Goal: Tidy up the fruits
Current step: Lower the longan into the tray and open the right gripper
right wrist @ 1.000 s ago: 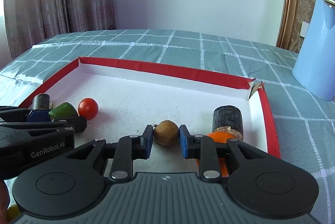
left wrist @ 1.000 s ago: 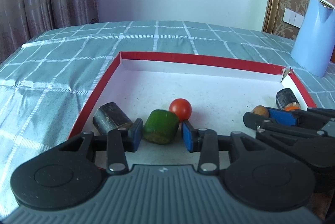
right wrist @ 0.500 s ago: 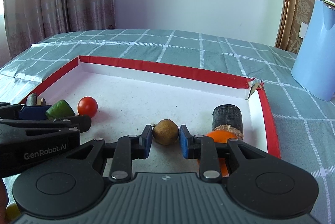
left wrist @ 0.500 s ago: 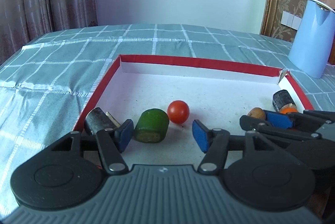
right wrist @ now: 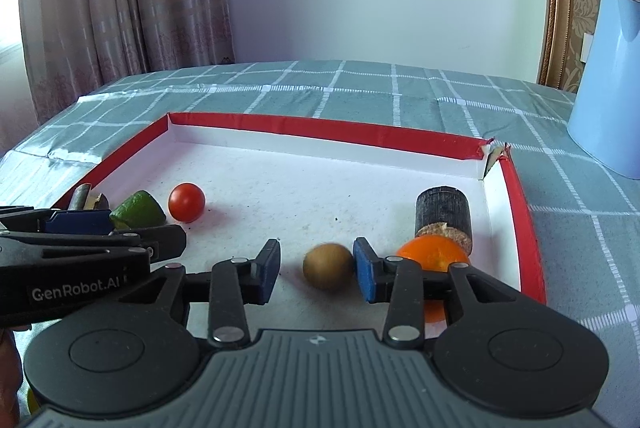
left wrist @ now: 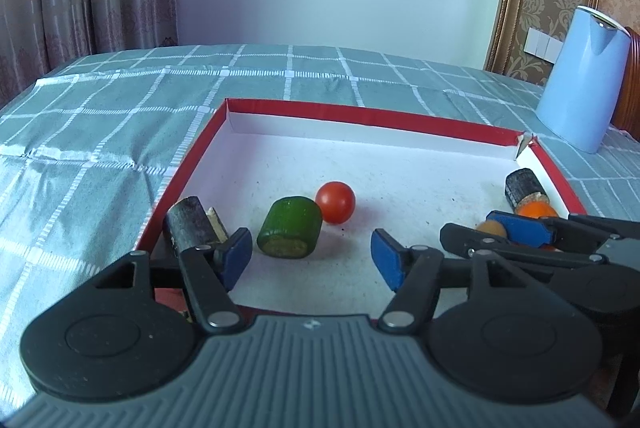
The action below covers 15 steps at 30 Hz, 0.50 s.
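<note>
A red-rimmed white tray [left wrist: 304, 110] [right wrist: 320, 132] lies on the table. In it, at the left, are a green cucumber piece [left wrist: 290, 227] [right wrist: 138, 214], a red tomato [left wrist: 335, 202] [right wrist: 186, 202] and a dark cylinder [left wrist: 190, 226]. My left gripper [left wrist: 312, 258] is open and empty just short of the green piece. At the right, my right gripper [right wrist: 316, 270] is open with a brown kiwi [right wrist: 329, 266] lying between its pads, next to the right pad. An orange [right wrist: 434, 256] and a second dark cylinder [right wrist: 443, 210] sit beside it.
A light blue jug [left wrist: 582, 80] [right wrist: 610, 80] stands on the checked cloth [left wrist: 120, 116] right of the tray. Curtains hang behind at the left. The right gripper shows at the right edge of the left wrist view [left wrist: 532, 236].
Both grippers opened. The left let go of the green piece and drew back a little. The right let go of the kiwi, which now lies loose by the right pad.
</note>
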Tool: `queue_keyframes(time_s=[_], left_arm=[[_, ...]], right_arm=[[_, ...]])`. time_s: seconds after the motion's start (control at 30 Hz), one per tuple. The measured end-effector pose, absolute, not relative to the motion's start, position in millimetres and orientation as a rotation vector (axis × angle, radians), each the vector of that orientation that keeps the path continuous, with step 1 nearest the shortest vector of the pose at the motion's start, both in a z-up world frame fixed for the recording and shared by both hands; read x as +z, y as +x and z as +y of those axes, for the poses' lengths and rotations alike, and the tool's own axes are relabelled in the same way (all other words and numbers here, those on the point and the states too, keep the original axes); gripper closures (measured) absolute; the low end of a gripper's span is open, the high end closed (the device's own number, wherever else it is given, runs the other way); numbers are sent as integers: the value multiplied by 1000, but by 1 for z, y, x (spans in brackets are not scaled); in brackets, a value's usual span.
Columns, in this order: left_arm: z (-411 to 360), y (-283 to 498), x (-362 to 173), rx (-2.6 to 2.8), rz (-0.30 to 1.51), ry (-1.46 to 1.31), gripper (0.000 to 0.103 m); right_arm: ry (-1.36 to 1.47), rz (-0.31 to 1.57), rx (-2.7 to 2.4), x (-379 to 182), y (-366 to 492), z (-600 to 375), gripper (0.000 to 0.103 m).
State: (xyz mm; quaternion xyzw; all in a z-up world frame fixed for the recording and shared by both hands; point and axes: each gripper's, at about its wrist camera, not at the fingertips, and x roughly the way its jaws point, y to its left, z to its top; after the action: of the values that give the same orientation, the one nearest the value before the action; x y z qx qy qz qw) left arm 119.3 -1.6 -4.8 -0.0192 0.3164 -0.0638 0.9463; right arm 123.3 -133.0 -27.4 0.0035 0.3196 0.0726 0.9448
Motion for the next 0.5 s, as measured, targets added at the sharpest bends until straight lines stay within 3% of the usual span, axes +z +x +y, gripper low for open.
queue_keyframes(time_s=[0.23, 0.33, 0.5], left_arm=[[1, 113, -3, -147, 627, -48, 33], [4, 108, -3, -157, 620, -56, 30], [10, 92, 0, -158, 569, -53, 17]], right_arm=[[25, 622, 143, -24, 114, -137, 59], [24, 602, 134, -23, 110, -138, 51], [41, 568, 110, -20, 103, -142, 30]])
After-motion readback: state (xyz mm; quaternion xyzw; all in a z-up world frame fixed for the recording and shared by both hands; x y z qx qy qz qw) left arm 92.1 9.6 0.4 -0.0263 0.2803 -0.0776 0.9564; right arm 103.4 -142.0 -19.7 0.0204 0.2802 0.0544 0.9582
